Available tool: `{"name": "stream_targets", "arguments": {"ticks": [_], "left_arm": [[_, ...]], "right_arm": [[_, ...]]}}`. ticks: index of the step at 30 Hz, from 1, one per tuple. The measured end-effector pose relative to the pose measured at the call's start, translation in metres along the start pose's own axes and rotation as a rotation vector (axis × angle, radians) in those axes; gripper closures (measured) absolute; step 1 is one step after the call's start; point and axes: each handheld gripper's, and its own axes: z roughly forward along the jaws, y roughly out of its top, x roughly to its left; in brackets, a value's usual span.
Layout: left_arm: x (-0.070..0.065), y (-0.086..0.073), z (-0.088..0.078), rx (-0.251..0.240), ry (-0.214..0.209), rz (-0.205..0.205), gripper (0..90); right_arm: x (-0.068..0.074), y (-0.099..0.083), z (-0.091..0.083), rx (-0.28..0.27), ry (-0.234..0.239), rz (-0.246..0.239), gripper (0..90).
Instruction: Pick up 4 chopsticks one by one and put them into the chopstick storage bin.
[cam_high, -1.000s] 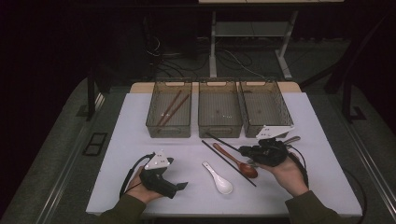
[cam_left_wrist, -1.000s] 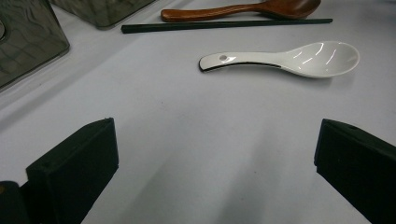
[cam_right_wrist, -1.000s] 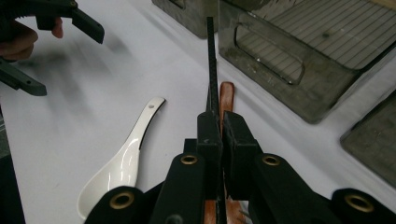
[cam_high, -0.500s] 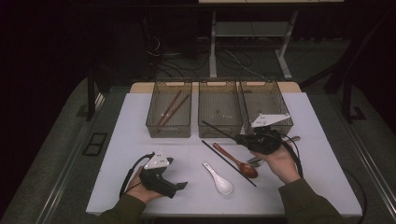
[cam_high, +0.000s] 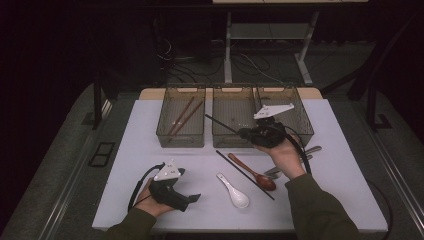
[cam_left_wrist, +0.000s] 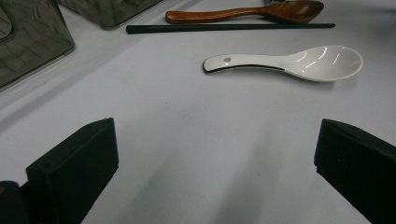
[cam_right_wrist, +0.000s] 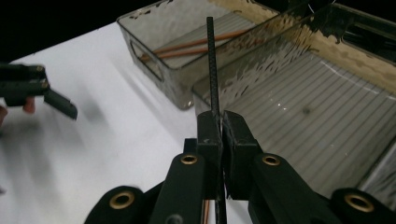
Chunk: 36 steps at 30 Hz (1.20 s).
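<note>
My right gripper (cam_high: 243, 133) is shut on a black chopstick (cam_high: 222, 124), held above the front of the middle clear bin (cam_high: 225, 138). In the right gripper view the chopstick (cam_right_wrist: 212, 60) rises from between the closed pads (cam_right_wrist: 220, 123) and points over the left bin (cam_right_wrist: 159, 60), which holds two brown chopsticks (cam_right_wrist: 201, 44). A second black chopstick (cam_high: 245, 175) lies on the white table beside a wooden spoon (cam_high: 252, 172) and a white ceramic spoon (cam_high: 233, 190). My left gripper (cam_high: 195, 198) rests open on the table; its view shows the white spoon (cam_left_wrist: 289, 63) ahead.
Three clear bins stand side by side at the back; the right bin (cam_high: 301, 124) is behind my right hand. Metal cutlery (cam_high: 306, 154) lies on the table at the right. The table's front edge is close to my left hand.
My right gripper has risen from the table with the black chopstick and moved back and left toward the middle bin. My left gripper has stayed put.
</note>
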Motion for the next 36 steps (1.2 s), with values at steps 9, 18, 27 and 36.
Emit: {"name": "stream_targets", "arguments": {"ticks": [9,18,27,36], "left_arm": [[0.0,0.0,0.0,-0.001,-0.003,-0.005,0.0],[-0.001,0.0,0.0,-0.003,-0.003,-0.002,0.0],[-0.001,0.001,0.0,0.0,-0.005,0.018,0.0],[-0.003,0.001,0.001,-0.006,-0.01,0.011,0.0]], "right_arm": [[0.0,0.026,0.025,-0.002,-0.011,0.001,86.4],[0.004,0.044,0.062,0.023,-0.011,0.008,86.4],[0.014,0.064,0.099,0.061,-0.024,0.003,86.4],[0.018,0.077,0.129,0.091,-0.045,0.011,86.4]]}}
